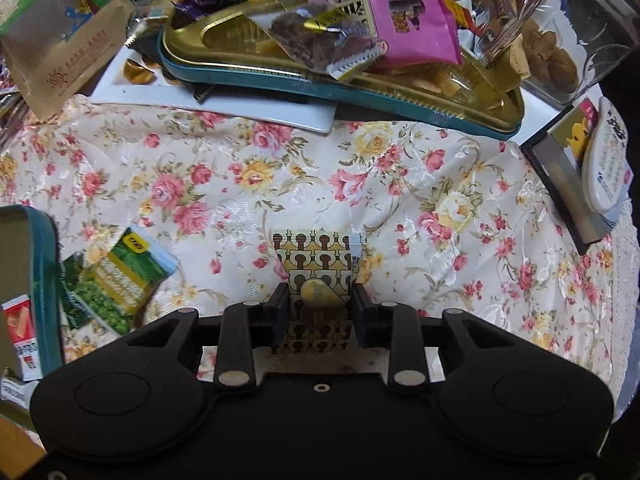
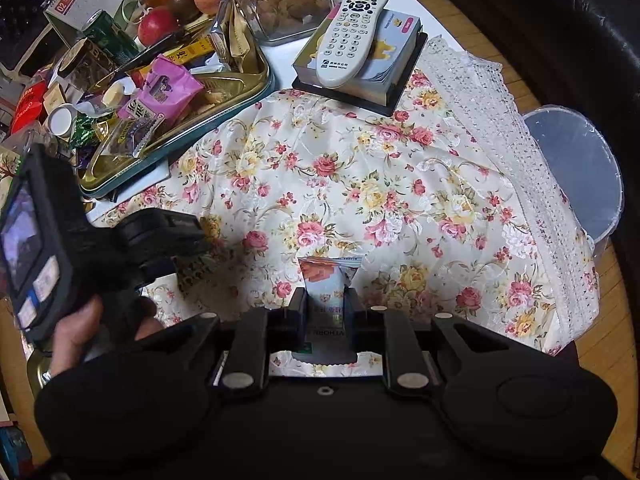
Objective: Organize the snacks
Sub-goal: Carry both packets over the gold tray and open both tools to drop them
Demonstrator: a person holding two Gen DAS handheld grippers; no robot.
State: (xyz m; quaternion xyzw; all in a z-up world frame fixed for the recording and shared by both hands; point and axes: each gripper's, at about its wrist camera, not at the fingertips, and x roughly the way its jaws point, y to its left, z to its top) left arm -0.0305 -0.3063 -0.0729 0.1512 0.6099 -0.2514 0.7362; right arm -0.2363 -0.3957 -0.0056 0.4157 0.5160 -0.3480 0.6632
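Left wrist view. My left gripper [image 1: 320, 312] points down at the floral tablecloth [image 1: 400, 184]. Its jaws stand at middling width, one on each side of a small patterned packet [image 1: 316, 264] of glossy brown-and-cream print with a gold heart; I cannot tell whether the pads press it. The cloth around the packet is bare satin weave, slightly rumpled, open on all sides. Beyond the packet lies the teal-rimmed gold tin tray [image 1: 280, 76], heaped with wrappers, a pink sachet [image 1: 404, 20] on top; the tray rests partly on a flat white plate [image 1: 224, 104]. Left of the packet sits a green pea snack bag [image 1: 116, 280], and beside that the rim of a second teal tin [image 1: 42, 264].

Right wrist view. My right gripper [image 2: 325, 312] is clamped narrow on an upright snack sachet [image 2: 328, 280], orange picture at the top, pale body, crimped seam. Left of the sachet, my left hand [image 2: 80, 336] grips the other black tool. Open cloth stretches beyond the sachet to the tray. Right of it the lace border [image 2: 500, 120] hangs over the table edge, with a lined bin [image 2: 576, 168] below. Far beyond, a white remote [image 2: 352, 36] lies on a notepad block [image 2: 384, 80].
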